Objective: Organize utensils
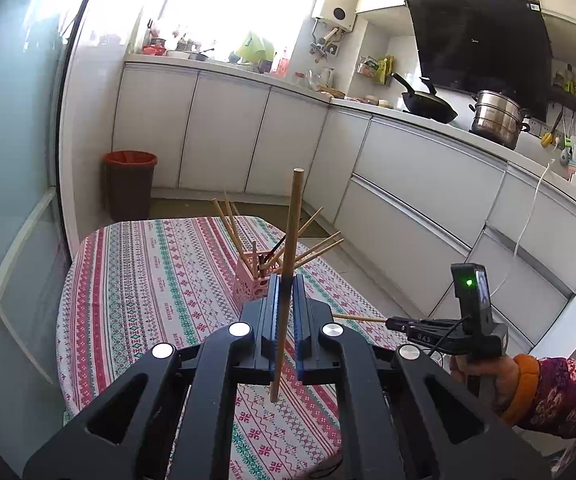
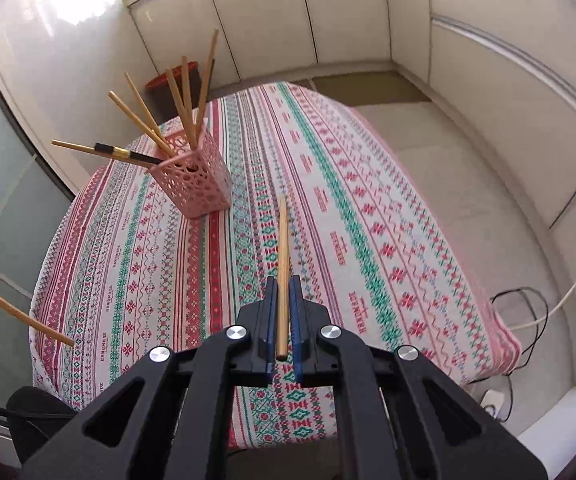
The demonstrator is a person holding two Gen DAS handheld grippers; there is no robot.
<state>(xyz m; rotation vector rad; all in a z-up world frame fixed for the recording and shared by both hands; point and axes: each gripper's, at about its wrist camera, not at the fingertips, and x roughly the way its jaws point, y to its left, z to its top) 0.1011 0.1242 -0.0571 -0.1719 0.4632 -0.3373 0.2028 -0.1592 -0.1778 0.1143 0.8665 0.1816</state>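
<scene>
The left gripper (image 1: 285, 280) is clamped on one wooden chopstick (image 1: 290, 240), held nearly upright. The right gripper (image 2: 283, 284) is clamped on another chopstick (image 2: 283, 256) pointing forward along its fingers. Both hover above the patterned surface (image 2: 368, 220), near the pink holder (image 2: 199, 184) where several chopsticks (image 2: 179, 108) already stand, probably ready to be dropped in.

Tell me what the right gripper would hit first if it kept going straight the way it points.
Probably the patterned tablecloth. The right gripper, shut on a wooden chopstick, points down at bare cloth just right of the pink holder; the chopstick tip would land first. Depth is uncertain.
</scene>
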